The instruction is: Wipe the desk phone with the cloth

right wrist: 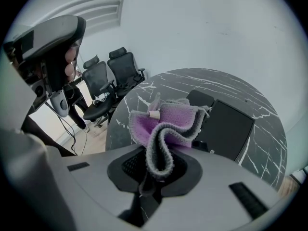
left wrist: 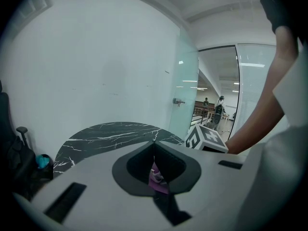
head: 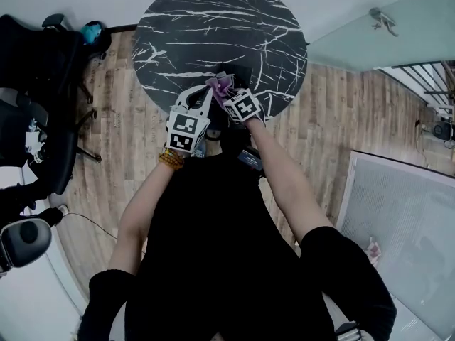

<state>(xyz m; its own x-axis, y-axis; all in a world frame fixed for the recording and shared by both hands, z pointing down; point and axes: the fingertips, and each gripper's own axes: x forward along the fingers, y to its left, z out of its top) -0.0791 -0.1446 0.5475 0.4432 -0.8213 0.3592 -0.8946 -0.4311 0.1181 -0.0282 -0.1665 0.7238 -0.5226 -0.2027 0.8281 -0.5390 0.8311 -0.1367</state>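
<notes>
The left gripper (left wrist: 154, 150) is clenched at the desk's (head: 213, 13) lower edge, with a purple scrap of the cloth (right wrist: 168, 121) between its jaws. The right gripper (right wrist: 155, 174) grasps the bunched cloth. The desk phone (right wrist: 227, 127) lies flat just right of the cloth, at centre-right of the right gripper view, likely nearer that gripper.

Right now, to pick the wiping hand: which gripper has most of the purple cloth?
The right gripper: the purple cloth billows from its jaws; the left gripper pinches only a sliver.
</notes>
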